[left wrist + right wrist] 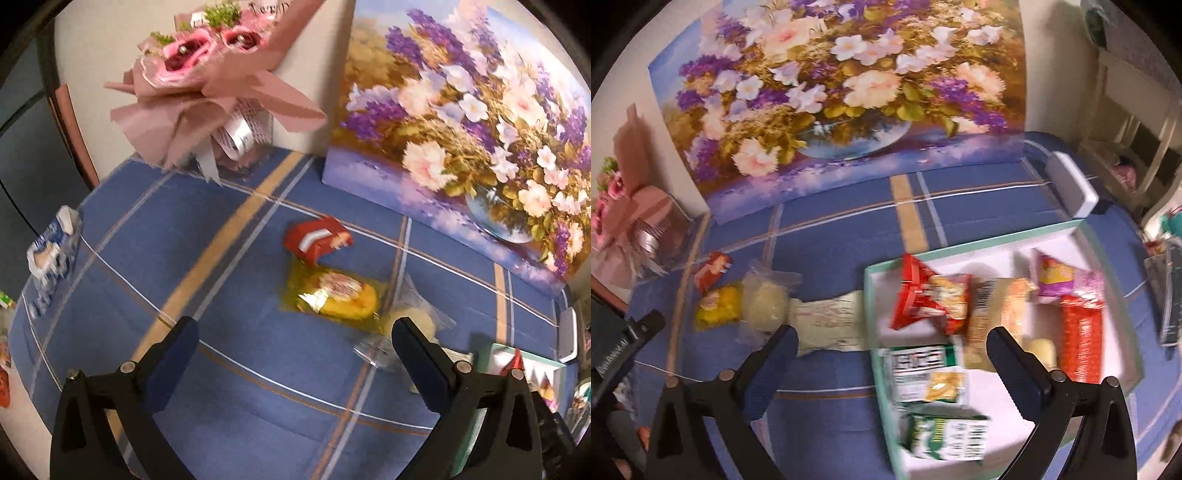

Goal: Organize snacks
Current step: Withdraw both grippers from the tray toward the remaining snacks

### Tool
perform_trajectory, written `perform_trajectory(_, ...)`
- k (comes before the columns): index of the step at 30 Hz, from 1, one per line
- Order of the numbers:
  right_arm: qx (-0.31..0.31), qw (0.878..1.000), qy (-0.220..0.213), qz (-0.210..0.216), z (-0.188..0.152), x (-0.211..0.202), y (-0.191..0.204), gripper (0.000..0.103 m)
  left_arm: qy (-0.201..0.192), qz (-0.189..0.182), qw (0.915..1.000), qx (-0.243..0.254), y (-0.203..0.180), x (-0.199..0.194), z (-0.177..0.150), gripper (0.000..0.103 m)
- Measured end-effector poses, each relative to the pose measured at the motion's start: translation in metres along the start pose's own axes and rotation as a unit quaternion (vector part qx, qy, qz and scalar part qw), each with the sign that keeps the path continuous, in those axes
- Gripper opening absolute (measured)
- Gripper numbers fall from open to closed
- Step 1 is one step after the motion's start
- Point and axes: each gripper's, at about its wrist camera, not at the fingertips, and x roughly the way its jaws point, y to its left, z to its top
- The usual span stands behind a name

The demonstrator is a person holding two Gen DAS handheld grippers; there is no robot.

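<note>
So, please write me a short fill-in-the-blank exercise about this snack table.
1. The tablecloth is mainly ___ in colour.
2. Both tongs, left and right, hold ___.
3. The red packet lies beside a ___ packet.
4. The white box has a ___ rim.

Missing words: blue; nothing; yellow; green

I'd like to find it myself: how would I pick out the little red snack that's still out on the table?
Start at the big flower painting leaning on the wall over the blue checked tablecloth. In front of its lower left corner lies a small red wrapped snack bar with a white stripe. It lies farthest from the box; its nearest neighbour is a yellow packet.
</note>
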Motion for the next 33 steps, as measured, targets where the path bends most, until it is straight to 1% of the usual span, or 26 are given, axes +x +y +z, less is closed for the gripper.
perform_trajectory(3,0.006,1.000,0.010,0.023,-0.001,0.007,0.008,0.103,-0.002,-0.004,1.0000,-0.003,0.015,0.003,0.006,0.103)
perform_trajectory(7,-0.010,0.999,0.021,0.029,-0.003,0.016,0.024,0.103,0.002,-0.016,0.9996,-0.023,0.035,0.009,0.012,0.103)
perform_trajectory(13,-0.011,0.998,0.032,0.057,0.001,0.030,0.039,0.103,-0.004,-0.029,0.9991,-0.030,0.044,0.016,0.020,0.103)
perform_trajectory(16,-0.016,0.997,0.035,0.061,0.004,0.037,0.044,0.103,-0.007,-0.040,0.9988,-0.028,0.044,0.020,0.025,0.103)
perform_trajectory(18,-0.015,0.998,0.041,0.054,0.006,0.044,0.044,0.103,-0.008,-0.048,0.9985,-0.026,0.041,0.024,0.027,0.103)
perform_trajectory(21,-0.004,0.997,0.053,0.057,0.009,0.053,0.042,0.103,-0.004,-0.069,0.9974,-0.018,0.036,0.033,0.029,0.103)
perform_trajectory(24,-0.005,0.996,0.061,0.058,0.011,0.063,0.045,0.103,0.012,-0.076,0.9970,-0.013,0.029,0.045,0.028,0.103)
perform_trajectory(30,-0.010,0.996,0.066,0.065,0.012,0.076,0.054,0.103,0.048,-0.104,0.9931,-0.025,0.018,0.070,0.025,0.103)
perform_trajectory(33,-0.013,0.995,0.063,0.070,0.013,0.081,0.061,0.103,0.054,-0.110,0.9920,-0.030,0.015,0.076,0.026,0.103)
